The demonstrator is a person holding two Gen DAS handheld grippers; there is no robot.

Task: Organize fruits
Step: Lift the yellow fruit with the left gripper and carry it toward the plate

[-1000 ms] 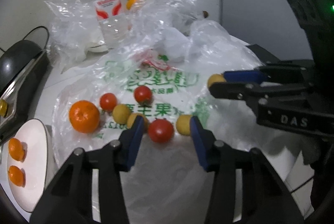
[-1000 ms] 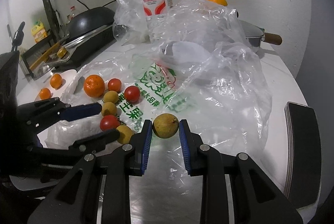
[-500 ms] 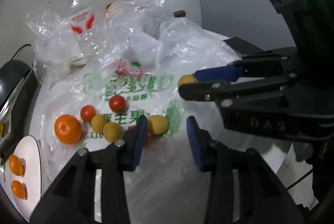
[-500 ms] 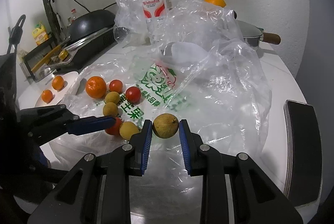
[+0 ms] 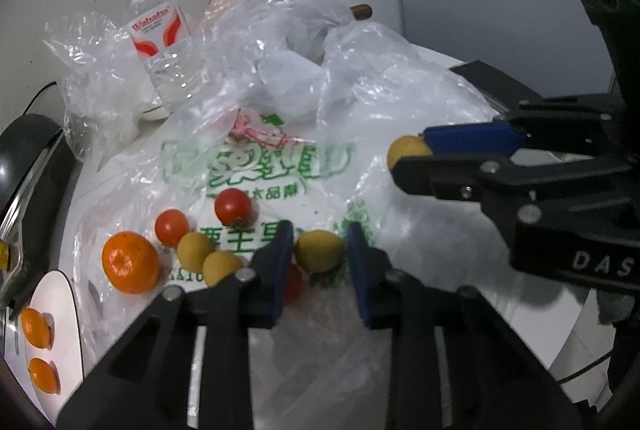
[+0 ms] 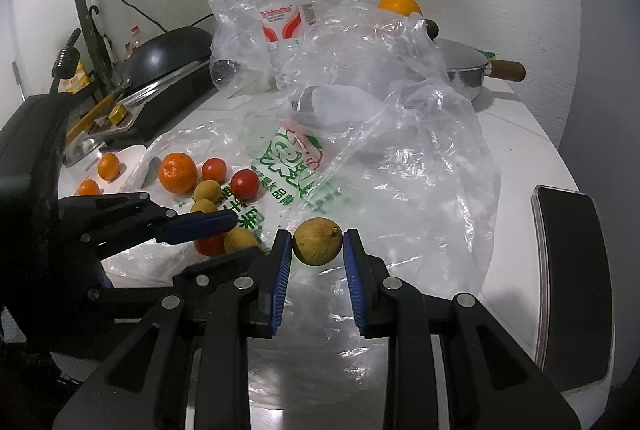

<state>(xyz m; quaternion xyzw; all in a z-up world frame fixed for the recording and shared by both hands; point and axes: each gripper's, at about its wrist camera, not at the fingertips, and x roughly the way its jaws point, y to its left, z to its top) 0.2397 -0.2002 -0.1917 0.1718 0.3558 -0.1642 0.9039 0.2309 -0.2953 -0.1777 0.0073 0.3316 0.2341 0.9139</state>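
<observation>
Small fruits lie on a printed plastic bag (image 5: 256, 165): a mandarin (image 5: 130, 262), two cherry tomatoes (image 5: 233, 205), two yellow round fruits (image 5: 195, 250) and a red tomato (image 5: 294, 284) half hidden behind my left finger. My left gripper (image 5: 319, 236) is shut on another yellow fruit (image 5: 320, 254) resting on the bag. My right gripper (image 6: 316, 234) is shut on a yellow-brown fruit (image 6: 318, 248), held just above the bag; in the left wrist view it shows at the right (image 5: 406, 149). A white plate (image 5: 56, 294) at the left holds two small oranges (image 5: 36, 326).
A water bottle (image 5: 160, 41) stands behind crumpled clear bags (image 6: 380, 77). A black wok (image 6: 168, 57) sits on a stove at the left, and a lidded pot with a wooden handle (image 6: 468, 65) at the back right. An orange (image 6: 400, 5) shows behind the bags. A dark flat slab (image 6: 572, 282) lies at the right.
My left gripper has shifted from around the red tomato to the yellow fruit beside it, and its jaws have closed on that fruit. The right gripper has kept still with its fruit.
</observation>
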